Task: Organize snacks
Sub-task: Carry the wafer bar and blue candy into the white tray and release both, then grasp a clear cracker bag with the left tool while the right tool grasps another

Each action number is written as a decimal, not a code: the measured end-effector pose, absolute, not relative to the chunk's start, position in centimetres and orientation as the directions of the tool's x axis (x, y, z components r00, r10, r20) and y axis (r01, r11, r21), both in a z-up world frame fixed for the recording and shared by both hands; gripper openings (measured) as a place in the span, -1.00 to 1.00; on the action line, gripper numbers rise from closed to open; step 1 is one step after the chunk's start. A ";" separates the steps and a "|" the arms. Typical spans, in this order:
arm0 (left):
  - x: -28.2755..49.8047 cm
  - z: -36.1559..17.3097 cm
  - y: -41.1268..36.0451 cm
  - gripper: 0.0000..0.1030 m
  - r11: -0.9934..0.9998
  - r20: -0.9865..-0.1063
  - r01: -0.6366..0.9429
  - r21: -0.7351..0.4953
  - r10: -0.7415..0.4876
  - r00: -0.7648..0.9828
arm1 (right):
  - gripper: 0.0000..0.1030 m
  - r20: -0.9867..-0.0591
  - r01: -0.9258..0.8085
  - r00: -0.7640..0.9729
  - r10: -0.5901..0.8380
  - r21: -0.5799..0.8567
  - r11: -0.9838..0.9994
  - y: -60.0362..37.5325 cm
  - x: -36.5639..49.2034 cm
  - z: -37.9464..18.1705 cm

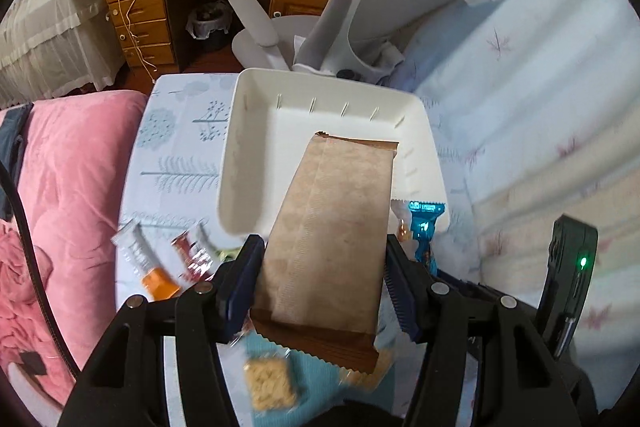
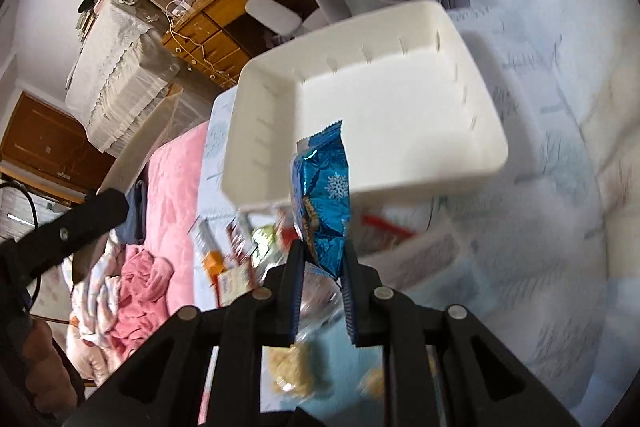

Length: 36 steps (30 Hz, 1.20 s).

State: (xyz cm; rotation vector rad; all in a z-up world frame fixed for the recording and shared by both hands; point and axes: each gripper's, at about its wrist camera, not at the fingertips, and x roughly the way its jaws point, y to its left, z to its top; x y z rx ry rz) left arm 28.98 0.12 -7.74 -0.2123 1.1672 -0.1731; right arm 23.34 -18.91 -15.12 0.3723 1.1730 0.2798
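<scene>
A: Left tool (image 1: 324, 267) status?

B: It is gripping a brown packet (image 1: 332, 227) by its long edges, jaws set about half wide and pressing on both sides. The packet is pointing ahead of the tool, its far end lying over the near part of a white bin (image 1: 248, 147).

A: Right tool (image 2: 322, 255)?

B: Jaws nearly together, pinching a blue foil packet (image 2: 324, 195) with a snowflake print. That packet is standing up ahead of the tool, its top edge overlapping the bin's (image 2: 400, 163) near wall.

A: Anything in the bin?

B: The visible floor is showing bare white in both views.

A: Remaining snacks?

B: Several small packets (image 1: 160, 263) are lying on the bedsheet (image 1: 180, 147) to the left of the left tool. Clear packs of crackers (image 1: 272, 383) are lying beneath both tools; they are blurred.

A: Surroundings?

B: A pink quilt (image 1: 72, 187) is lying left of the sheet, a grey chair (image 1: 380, 11) beyond the bin.
</scene>
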 end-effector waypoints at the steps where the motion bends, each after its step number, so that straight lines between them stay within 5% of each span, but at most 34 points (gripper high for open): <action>1: 29.6 -8.1 -0.1 0.12 0.966 -0.890 0.014 -0.258 -0.244 0.385 | -0.67 -0.841 -0.027 0.370 0.394 0.415 0.910 -19.3 24.0 -15.4; 13: 34.9 -13.4 -3.5 0.13 0.949 -0.892 -0.080 -0.305 -0.256 0.372 | -0.67 -0.815 -0.030 0.430 0.388 0.416 0.909 -24.5 28.6 -17.9; 15: 35.1 -13.8 -3.9 0.25 0.944 -0.891 -0.083 -0.320 -0.271 0.363 | -0.63 -0.807 -0.035 0.438 0.396 0.425 0.904 -25.1 29.1 -17.9; 16: 35.2 -13.9 -4.1 0.39 0.940 -0.889 -0.081 -0.333 -0.284 0.358 | -0.57 -0.807 -0.036 0.437 0.396 0.424 0.905 -25.3 29.4 -17.9; 18: 34.9 -13.8 -4.3 0.57 0.937 -0.886 -0.083 -0.339 -0.288 0.365 | 0.02 -0.818 -0.034 0.424 0.388 0.413 0.910 -25.5 29.6 -18.1; 20: 34.5 -13.5 -4.4 0.59 0.939 -0.886 -0.088 -0.331 -0.277 0.372 | 0.20 -0.812 -0.029 0.431 0.394 0.423 0.905 -25.8 29.5 -18.1; 36: 26.4 -10.2 -1.3 0.59 0.941 -0.879 -0.163 -0.298 -0.204 0.431 | 0.25 -0.803 -0.098 0.418 0.425 0.426 0.900 -24.3 24.6 -17.1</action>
